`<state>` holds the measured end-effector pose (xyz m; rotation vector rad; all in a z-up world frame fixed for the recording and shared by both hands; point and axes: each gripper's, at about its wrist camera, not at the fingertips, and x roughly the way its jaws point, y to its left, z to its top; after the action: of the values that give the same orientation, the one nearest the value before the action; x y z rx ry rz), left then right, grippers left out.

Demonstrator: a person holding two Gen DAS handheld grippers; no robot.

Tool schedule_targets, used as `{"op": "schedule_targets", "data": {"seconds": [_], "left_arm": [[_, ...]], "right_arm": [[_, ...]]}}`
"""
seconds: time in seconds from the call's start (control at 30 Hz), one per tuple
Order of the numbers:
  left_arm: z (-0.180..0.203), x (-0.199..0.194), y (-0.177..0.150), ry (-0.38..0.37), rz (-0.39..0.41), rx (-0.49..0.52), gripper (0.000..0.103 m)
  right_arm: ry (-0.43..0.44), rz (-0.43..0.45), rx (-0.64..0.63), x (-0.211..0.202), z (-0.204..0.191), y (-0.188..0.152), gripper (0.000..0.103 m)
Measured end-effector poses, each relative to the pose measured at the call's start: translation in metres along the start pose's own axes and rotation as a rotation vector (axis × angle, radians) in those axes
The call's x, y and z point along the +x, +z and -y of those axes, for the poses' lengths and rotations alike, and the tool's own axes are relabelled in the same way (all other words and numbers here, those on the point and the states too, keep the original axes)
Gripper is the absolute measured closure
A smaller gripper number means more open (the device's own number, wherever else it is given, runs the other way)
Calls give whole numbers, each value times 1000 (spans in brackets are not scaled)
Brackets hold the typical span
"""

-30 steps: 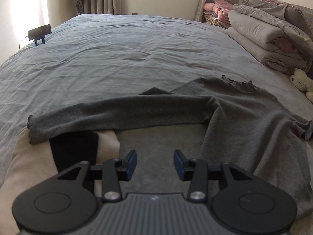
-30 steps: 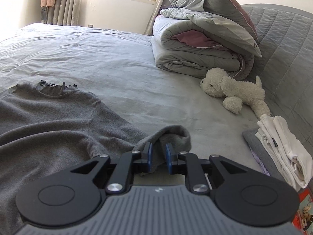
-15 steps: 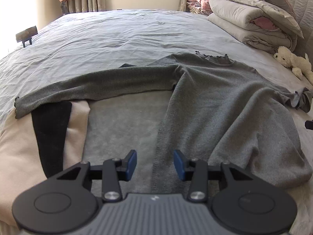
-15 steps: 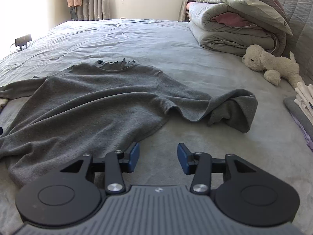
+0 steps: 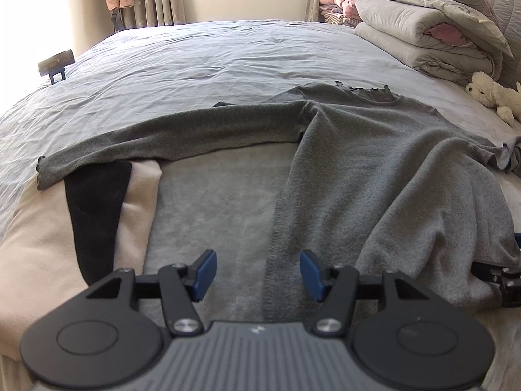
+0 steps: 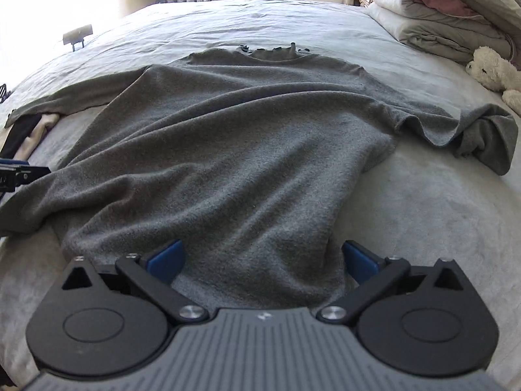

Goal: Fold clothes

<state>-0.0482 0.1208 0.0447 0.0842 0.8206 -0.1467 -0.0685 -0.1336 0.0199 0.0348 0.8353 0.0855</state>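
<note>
A grey long-sleeved sweater (image 5: 374,169) lies spread on the bed, collar at the far side, hem toward me. It fills the middle of the right wrist view (image 6: 244,150). Its left sleeve (image 5: 162,137) stretches out flat to the left. Its right sleeve (image 6: 485,137) lies bunched at the right. My left gripper (image 5: 257,273) is open, its jaws straddling the left bottom edge of the sweater. My right gripper (image 6: 260,260) is wide open over the right part of the hem. The right gripper's tip shows at the right edge of the left wrist view (image 5: 501,277).
A beige and black garment (image 5: 81,215) lies at the near left under the sleeve cuff. Folded duvets (image 5: 433,36) are piled at the far right. A white plush toy (image 6: 495,75) lies beside them. A small dark stand (image 5: 55,65) sits at the bed's far left edge.
The right gripper let go of the right sleeve, opened wide and pulled back to the hem. The left gripper drew back from the left sleeve to the sweater's left bottom edge.
</note>
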Motion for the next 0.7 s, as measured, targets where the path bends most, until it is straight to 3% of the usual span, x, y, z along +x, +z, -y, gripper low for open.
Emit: {"op": "schedule_targets", "data": {"seconds": [0.1, 0.23, 0.33, 0.43, 0.7], "left_arm": [[2, 0, 0, 0, 3, 6, 37], [6, 1, -2, -7, 15, -5, 15], [12, 7, -7, -6, 3, -5, 4], [16, 15, -12, 10, -2, -13, 1], [22, 19, -24, 55, 68, -53, 0]], "right_arm": [[-4, 38, 56, 0, 1, 0, 0], [-14, 91, 141, -2, 5, -2, 0], [-47, 85, 95, 4, -1, -3, 0], [-106, 110, 34, 9, -11, -8, 0], [-195, 173, 39, 10, -23, -13, 0]]}}
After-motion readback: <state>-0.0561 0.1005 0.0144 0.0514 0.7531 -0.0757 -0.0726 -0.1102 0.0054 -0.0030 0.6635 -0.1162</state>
